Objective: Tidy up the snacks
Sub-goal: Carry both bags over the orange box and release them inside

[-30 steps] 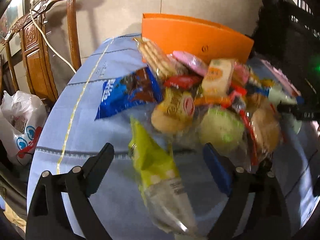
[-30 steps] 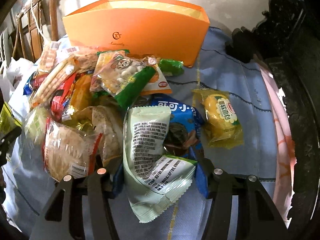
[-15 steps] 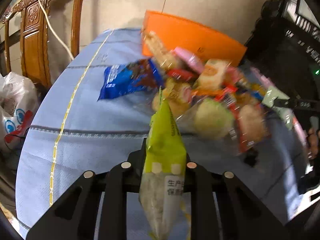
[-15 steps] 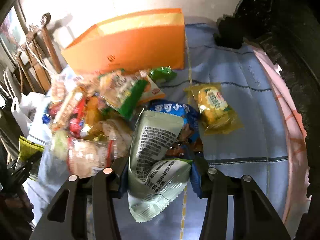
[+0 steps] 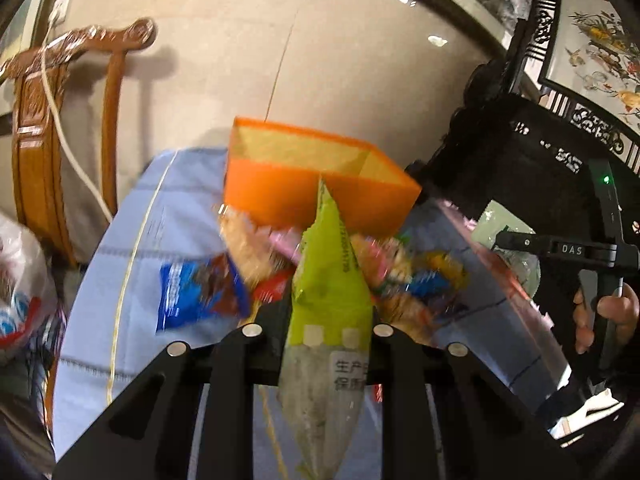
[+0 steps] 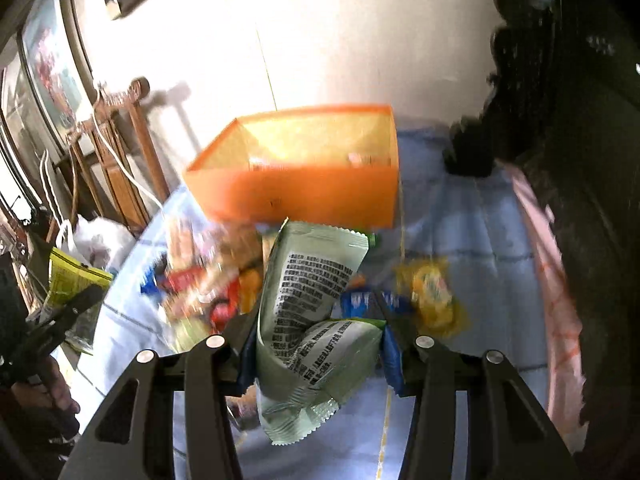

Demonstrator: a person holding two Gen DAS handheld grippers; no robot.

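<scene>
My left gripper (image 5: 326,314) is shut on a yellow-green snack packet (image 5: 328,272), which stands upright above the table. My right gripper (image 6: 316,322) is shut on a crumpled pale green packet (image 6: 310,280) printed with black text. Both hang above a pile of mixed snacks (image 5: 404,280) on the blue tablecloth (image 6: 460,240). Behind the pile stands an open orange box (image 6: 304,196), with a few items at its bottom. A blue packet (image 5: 196,292) lies left of the pile and a yellow packet (image 6: 432,292) right of it. The pile is blurred.
A carved wooden chair (image 5: 36,140) and a white plastic bag (image 5: 16,280) stand off the table's left side. Dark carved furniture (image 5: 540,152) borders the right. A hand (image 5: 608,316) holds the right gripper's handle.
The left gripper closed on the yellow-green packet, and the right one tightened on the pale green packet. Both then rose and tipped up, bringing the box's inside into view.
</scene>
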